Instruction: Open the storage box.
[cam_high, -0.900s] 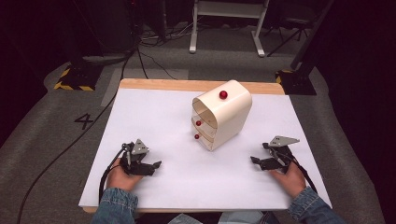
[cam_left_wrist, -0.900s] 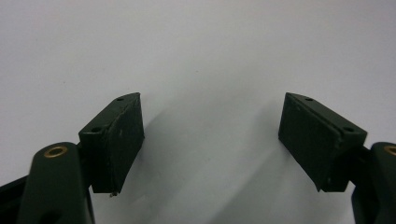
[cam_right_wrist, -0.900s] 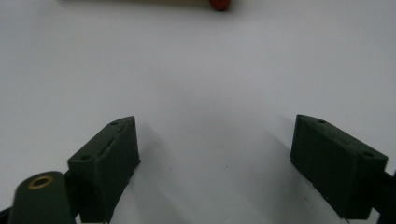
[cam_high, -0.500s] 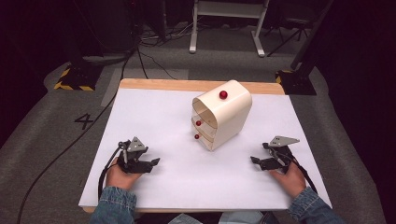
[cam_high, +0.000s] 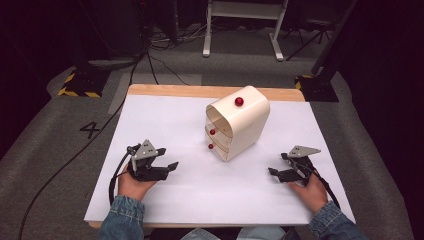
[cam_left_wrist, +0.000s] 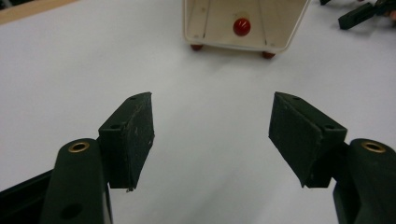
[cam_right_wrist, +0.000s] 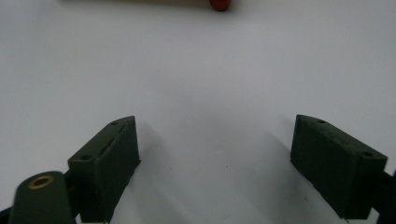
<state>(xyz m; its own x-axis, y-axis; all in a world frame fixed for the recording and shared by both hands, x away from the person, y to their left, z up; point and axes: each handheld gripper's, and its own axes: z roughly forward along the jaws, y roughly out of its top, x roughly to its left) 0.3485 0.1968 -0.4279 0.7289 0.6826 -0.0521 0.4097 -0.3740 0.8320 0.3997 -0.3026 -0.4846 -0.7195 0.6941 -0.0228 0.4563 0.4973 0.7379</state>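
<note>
Landmark: a cream-coloured, round-topped small drawer cabinet (cam_high: 239, 127) with red ball knobs lay tipped over on the white table cover (cam_high: 165, 120), its open front turned toward the person's left.
Cabinet detail: one red knob (cam_high: 239, 101) sat on the upward-facing side; two more red knobs (cam_high: 212, 132) showed on the drawer fronts inside the open face. In the left gripper view the cabinet (cam_left_wrist: 243, 23) lay straight ahead, with a red knob (cam_left_wrist: 241, 26) in the middle of its face.
Left gripper: the black two-jaw left gripper (cam_high: 169, 167) rested low over the white cover, near the cabinet on its open-front side and pointing toward it. Its jaws were released, spread wide with only bare cover between them, and touched nothing.
Right gripper: the black two-jaw right gripper (cam_high: 274, 172) lay on the far side of the cabinet from the other one, near its closed back, also aimed toward it. Its jaws were released and wide apart, grasping nothing.
Gap: both grippers stood apart from the cabinet, neither in contact with it.
Table: a light wooden edge (cam_high: 175, 90) showed beyond the white cover, behind the cabinet.
</note>
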